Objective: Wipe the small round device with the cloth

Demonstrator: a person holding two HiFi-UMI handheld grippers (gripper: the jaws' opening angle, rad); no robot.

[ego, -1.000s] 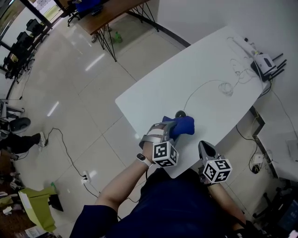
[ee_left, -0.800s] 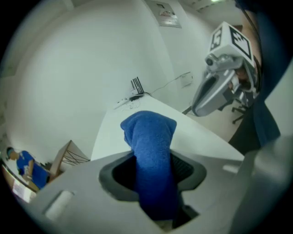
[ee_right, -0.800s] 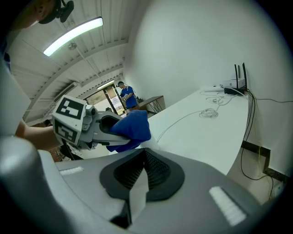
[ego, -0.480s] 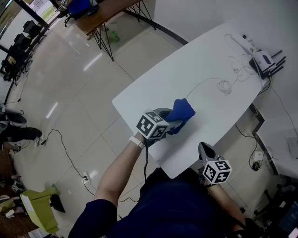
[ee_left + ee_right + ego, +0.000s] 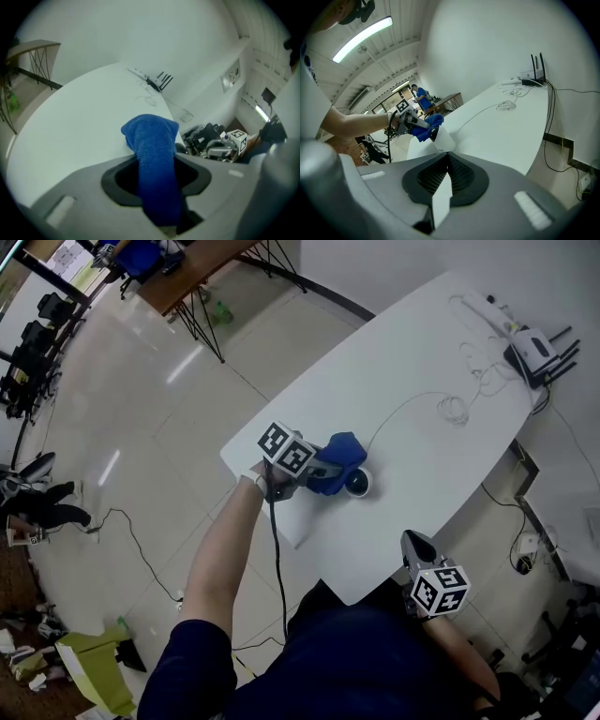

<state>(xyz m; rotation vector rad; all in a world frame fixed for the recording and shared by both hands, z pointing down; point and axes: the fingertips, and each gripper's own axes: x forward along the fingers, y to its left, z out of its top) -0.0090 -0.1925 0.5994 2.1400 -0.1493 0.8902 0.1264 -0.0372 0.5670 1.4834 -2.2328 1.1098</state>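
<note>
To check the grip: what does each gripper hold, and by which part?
The left gripper holds the blue cloth by one bunched end; the rest sticks out. The right gripper is shut, empty.

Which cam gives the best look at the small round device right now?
Head view: the small round device lies in plain sight on the white table, beside the blue cloth. The right gripper view shows only a distant dark sliver of it. In the left gripper view the cloth blocks it.
</note>
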